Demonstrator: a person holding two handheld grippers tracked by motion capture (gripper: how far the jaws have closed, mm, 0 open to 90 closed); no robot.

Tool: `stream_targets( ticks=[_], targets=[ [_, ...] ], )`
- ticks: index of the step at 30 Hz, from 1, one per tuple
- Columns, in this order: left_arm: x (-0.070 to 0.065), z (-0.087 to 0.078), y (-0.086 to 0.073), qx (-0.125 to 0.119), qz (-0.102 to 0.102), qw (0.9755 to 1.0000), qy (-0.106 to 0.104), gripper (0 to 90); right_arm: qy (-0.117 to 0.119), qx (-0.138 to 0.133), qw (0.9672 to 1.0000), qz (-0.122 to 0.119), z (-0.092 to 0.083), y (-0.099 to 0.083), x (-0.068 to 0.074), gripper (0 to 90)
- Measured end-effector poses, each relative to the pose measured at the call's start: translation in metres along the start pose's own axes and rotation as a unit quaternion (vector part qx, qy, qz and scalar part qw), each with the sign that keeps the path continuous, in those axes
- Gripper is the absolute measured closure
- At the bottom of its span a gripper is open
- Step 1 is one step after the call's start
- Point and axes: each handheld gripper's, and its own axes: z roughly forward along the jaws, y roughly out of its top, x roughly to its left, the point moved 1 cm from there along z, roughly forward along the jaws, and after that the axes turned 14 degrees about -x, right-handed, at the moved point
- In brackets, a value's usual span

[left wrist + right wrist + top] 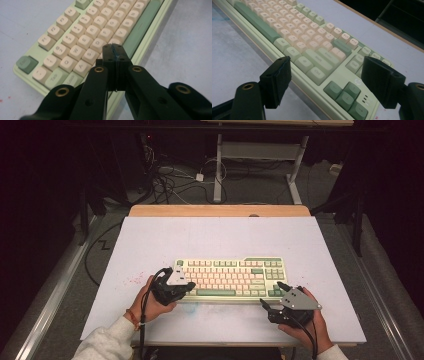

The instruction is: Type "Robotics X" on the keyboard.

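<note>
Two claws [189, 289] [270, 296], one keyboard [231, 277]

Broad stretches of bare table [150, 240] are left open beyond the keyboard [227, 276] and to either side of it, with nothing set there to block a pass. The near strip is narrowed by the left gripper [191, 286], held shut over the keyboard's left end, and by the right gripper [272, 295], held spread at its right corner.

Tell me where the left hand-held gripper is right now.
In the high view, the left hand-held gripper sits at the keyboard's front-left corner, jaws shut, tips over the lower-left letter keys.
</note>
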Motion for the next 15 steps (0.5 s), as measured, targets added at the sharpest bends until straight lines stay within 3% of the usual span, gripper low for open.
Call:
stream_targets(
  ticks=[15],
  targets=[
    [-0.003,0.034,0.013,0.027,0.019,0.9994,-0.012,87.3,0.004,0.01,0.9999,-0.008,0.0,-0.003,0.001,24.5]
  ],
)
